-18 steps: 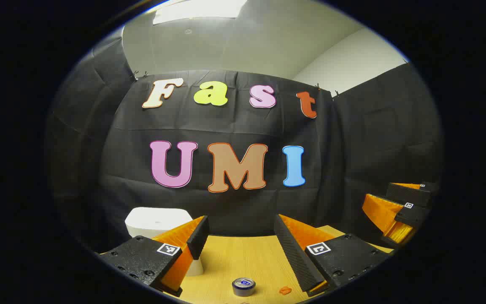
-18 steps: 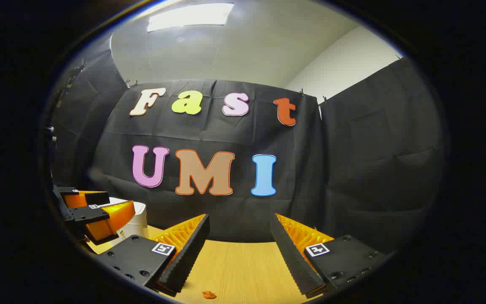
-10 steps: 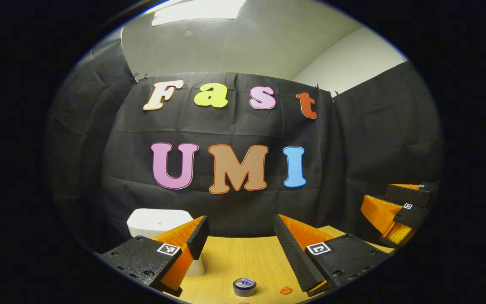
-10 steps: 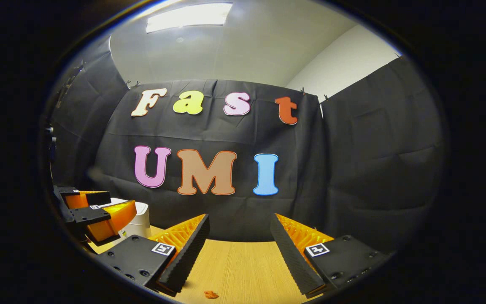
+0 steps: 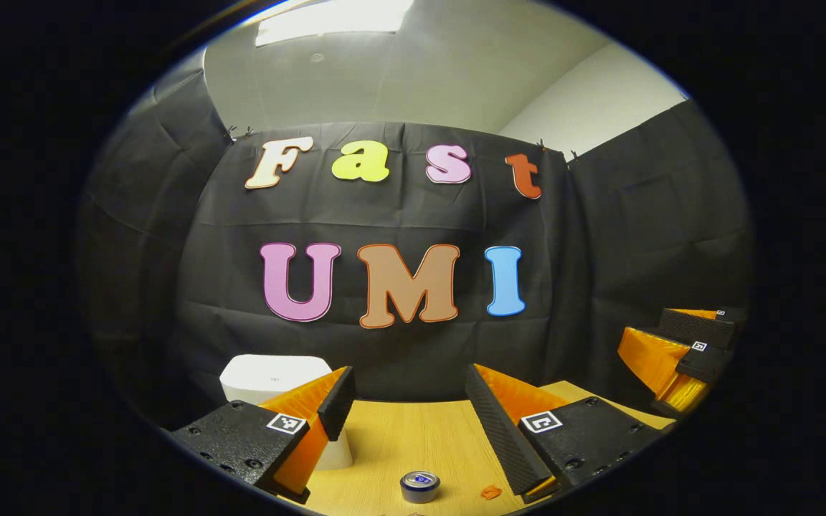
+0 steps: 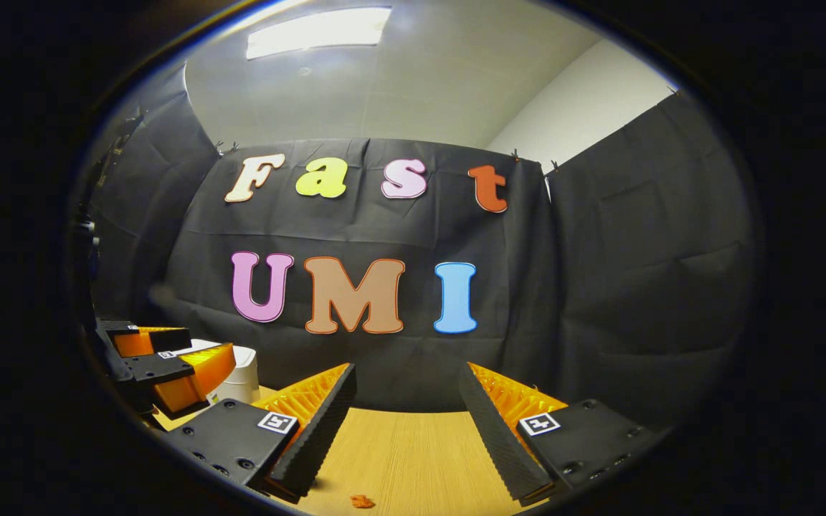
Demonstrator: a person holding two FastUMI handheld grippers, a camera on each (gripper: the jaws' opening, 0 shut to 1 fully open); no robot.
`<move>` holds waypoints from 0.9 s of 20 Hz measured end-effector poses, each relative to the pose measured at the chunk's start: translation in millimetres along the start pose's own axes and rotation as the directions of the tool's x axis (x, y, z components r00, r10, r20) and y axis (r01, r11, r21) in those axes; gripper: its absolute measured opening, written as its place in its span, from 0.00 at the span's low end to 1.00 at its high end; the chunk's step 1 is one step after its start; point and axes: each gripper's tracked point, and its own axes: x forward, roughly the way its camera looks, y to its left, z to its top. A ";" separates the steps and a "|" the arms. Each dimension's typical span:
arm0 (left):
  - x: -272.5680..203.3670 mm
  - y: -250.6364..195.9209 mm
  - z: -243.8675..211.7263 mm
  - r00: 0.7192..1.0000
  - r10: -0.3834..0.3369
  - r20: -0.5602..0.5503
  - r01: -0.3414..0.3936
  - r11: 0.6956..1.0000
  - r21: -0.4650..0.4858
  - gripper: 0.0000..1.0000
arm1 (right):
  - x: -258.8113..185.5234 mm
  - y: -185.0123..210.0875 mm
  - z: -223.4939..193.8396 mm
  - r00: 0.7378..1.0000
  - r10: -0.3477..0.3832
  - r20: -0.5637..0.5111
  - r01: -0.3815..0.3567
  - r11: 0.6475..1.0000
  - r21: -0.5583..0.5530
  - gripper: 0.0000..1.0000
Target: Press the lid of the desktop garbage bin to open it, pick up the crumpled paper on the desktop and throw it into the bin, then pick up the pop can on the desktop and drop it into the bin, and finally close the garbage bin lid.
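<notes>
The white bin (image 5: 269, 376) stands at the left on the wooden table (image 5: 399, 437) with its lid down, partly behind my left finger. It also peeks out behind the left gripper (image 6: 162, 352) in the right gripper view, bin (image 6: 242, 373). A pop can (image 5: 419, 486) stands upright near the bottom edge, below and between the fingers of my left gripper (image 5: 409, 380), which is open and holds nothing. A small orange crumpled scrap (image 5: 490, 492) lies right of the can, and the scrap (image 6: 363, 502) lies below my open, empty right gripper (image 6: 406, 376).
The black cloth wall closes off the back and both sides of the table. The right gripper (image 5: 675, 347) hovers at the far right of the left gripper view. Bare wood table (image 6: 413, 451) stretches ahead of both grippers.
Both views have drifted only slightly, with the bin and can shifting a little to the right in the left gripper view. Both grippers stay open and nothing on the table has moved.
</notes>
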 end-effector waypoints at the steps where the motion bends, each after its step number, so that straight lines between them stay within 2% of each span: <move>1: -0.6 1.3 0.0 1.000 0.004 0.002 -0.004 1.000 0.000 0.93 | 0.5 -0.1 0.0 1.000 0.000 -0.002 0.000 1.000 0.004 0.96; 18: -6.7 20.2 1.8 0.997 0.081 0.008 -0.081 0.997 0.014 0.92 | 9.8 3.9 -7.0 0.999 0.043 -0.018 -0.043 0.999 0.025 0.96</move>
